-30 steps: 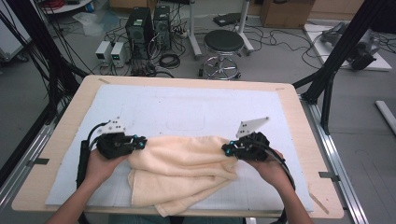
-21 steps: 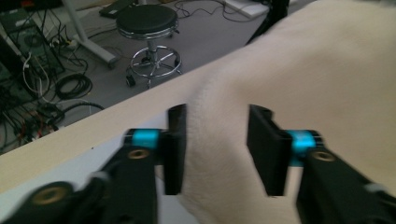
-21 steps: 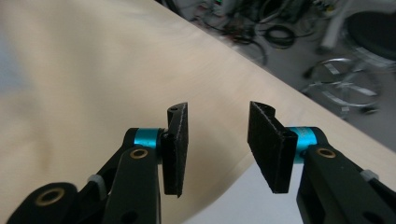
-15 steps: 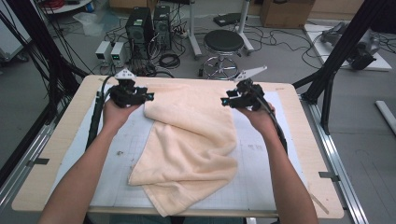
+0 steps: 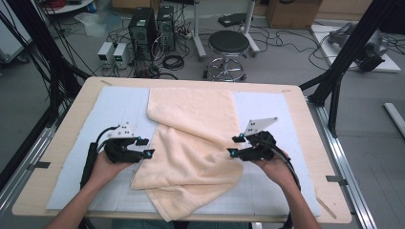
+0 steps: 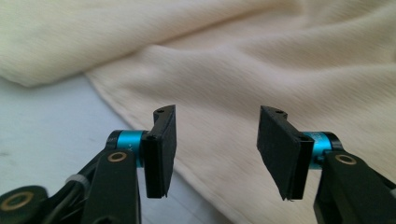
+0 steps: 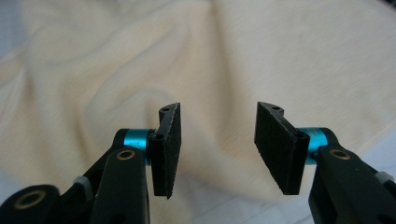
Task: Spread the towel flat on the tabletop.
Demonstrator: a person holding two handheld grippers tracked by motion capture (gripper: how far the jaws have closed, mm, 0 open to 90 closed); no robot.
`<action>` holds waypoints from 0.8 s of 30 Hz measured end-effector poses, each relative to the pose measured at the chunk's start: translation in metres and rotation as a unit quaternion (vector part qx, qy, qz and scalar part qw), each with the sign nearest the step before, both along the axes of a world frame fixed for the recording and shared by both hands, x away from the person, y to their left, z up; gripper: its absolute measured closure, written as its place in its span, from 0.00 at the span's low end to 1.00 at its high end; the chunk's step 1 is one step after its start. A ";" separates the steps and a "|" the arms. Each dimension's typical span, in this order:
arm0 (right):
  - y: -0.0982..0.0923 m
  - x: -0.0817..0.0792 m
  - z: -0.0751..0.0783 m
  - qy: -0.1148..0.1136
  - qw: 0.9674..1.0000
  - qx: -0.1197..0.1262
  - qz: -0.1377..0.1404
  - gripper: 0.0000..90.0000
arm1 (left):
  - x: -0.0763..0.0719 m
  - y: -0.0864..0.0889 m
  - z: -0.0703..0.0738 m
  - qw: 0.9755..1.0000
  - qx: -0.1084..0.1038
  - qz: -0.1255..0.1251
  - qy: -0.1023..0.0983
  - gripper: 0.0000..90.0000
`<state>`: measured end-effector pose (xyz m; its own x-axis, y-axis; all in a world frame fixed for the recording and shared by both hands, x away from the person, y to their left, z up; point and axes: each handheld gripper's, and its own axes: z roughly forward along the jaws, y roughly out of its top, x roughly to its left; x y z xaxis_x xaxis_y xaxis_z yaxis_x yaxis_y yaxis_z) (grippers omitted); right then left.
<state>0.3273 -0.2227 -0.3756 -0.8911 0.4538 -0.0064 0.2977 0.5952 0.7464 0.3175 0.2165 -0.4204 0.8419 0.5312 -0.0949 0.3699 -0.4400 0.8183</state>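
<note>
While the cream towel is lying rumpled down the middle of the pale mat, the left gripper and right gripper are flanking it, their jaws having just been opening, standing apart with nothing pinched between them.
</note>
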 end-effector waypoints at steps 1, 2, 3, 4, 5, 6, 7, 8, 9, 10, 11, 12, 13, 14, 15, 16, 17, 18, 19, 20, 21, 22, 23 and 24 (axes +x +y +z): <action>-0.002 -0.008 -0.005 0.003 1.000 0.009 0.012 0.54 | -0.003 -0.001 -0.003 1.000 0.007 -0.009 0.001 0.53; -0.003 -0.012 -0.008 0.004 1.000 0.010 0.017 0.54 | -0.007 -0.002 -0.008 1.000 0.018 -0.016 0.006 0.53; -0.004 -0.016 -0.011 0.004 1.000 0.010 0.022 0.53 | -0.008 -0.004 -0.012 0.999 0.034 -0.026 0.011 0.54; -0.005 -0.020 -0.015 0.008 0.999 0.011 0.030 0.53 | -0.009 -0.007 -0.016 0.998 0.050 -0.035 0.020 0.56; -0.006 -0.022 -0.021 0.021 0.999 0.018 0.035 0.53 | -0.009 -0.009 -0.019 0.998 0.047 -0.040 0.024 0.61; -0.006 -0.024 -0.027 0.028 0.999 0.017 0.037 0.53 | -0.009 -0.010 -0.020 0.998 0.045 -0.038 0.024 0.67; -0.003 -0.024 -0.033 0.029 0.999 0.006 0.038 0.55 | -0.009 -0.012 -0.020 0.998 0.048 -0.031 0.022 0.71; 0.000 -0.024 -0.039 0.027 0.999 -0.016 0.038 0.61 | -0.008 -0.012 -0.019 0.998 0.050 -0.029 0.024 0.77; 0.003 -0.024 -0.045 0.033 0.998 -0.032 0.038 0.74 | -0.007 -0.013 -0.019 0.998 0.052 -0.030 0.027 0.85; 0.005 -0.023 -0.049 0.041 0.998 -0.037 0.044 0.86 | -0.008 -0.012 -0.017 0.998 0.056 -0.026 0.028 0.90; 0.007 -0.022 -0.053 0.049 0.996 -0.045 0.054 0.90 | -0.010 -0.011 -0.015 0.998 0.059 -0.024 0.026 0.93; 0.007 -0.023 -0.052 0.049 0.996 -0.045 0.052 0.91 | -0.013 -0.009 -0.011 0.998 0.060 -0.018 0.015 0.93; 0.005 -0.024 -0.050 0.048 0.997 -0.043 0.049 0.92 | -0.016 -0.006 -0.007 0.998 0.055 -0.011 0.006 0.94; 0.003 -0.026 -0.046 0.052 0.997 -0.037 0.047 0.92 | -0.020 -0.001 -0.001 0.999 0.046 -0.006 -0.001 0.94; 0.000 -0.028 -0.042 0.048 0.997 -0.034 0.044 0.92 | -0.024 0.002 0.003 0.999 0.038 -0.002 -0.006 0.94; -0.003 -0.031 -0.040 0.044 0.998 -0.031 0.043 0.92 | -0.028 0.007 0.009 0.999 0.030 0.000 -0.011 0.94; -0.005 -0.034 -0.037 0.041 0.998 -0.026 0.043 0.92 | -0.035 0.012 0.016 1.000 0.019 0.004 -0.019 0.94; -0.007 -0.039 -0.033 0.036 0.998 -0.023 0.045 0.92 | -0.040 0.014 0.020 1.000 0.015 0.005 -0.024 0.94; -0.007 -0.042 -0.030 0.031 0.998 -0.021 0.047 0.92 | -0.047 0.017 0.027 0.999 0.016 0.003 -0.034 0.94; -0.007 -0.048 -0.026 0.027 0.998 -0.015 0.051 0.92 | -0.054 0.018 0.031 0.999 0.014 0.004 -0.040 0.94; -0.007 -0.053 -0.023 0.024 0.998 -0.011 0.053 0.91 | -0.060 0.019 0.035 0.999 0.009 0.004 -0.045 0.94; -0.006 -0.058 -0.020 0.016 0.998 -0.009 0.057 0.91 | -0.065 0.020 0.037 0.999 0.008 0.000 -0.047 0.94; -0.006 -0.063 -0.017 0.016 0.998 -0.008 0.059 0.90 | -0.071 0.022 0.040 0.999 0.004 0.000 -0.049 0.94; -0.005 -0.068 -0.015 0.020 0.998 -0.006 0.064 0.90 | -0.077 0.023 0.041 0.999 0.001 -0.002 -0.051 0.94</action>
<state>0.2593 -0.2277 -0.3905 -0.9412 0.3369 0.0254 0.2484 0.6391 0.7279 0.2403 0.2397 -0.3790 0.8492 0.5280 -0.0079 0.2831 -0.4425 0.8509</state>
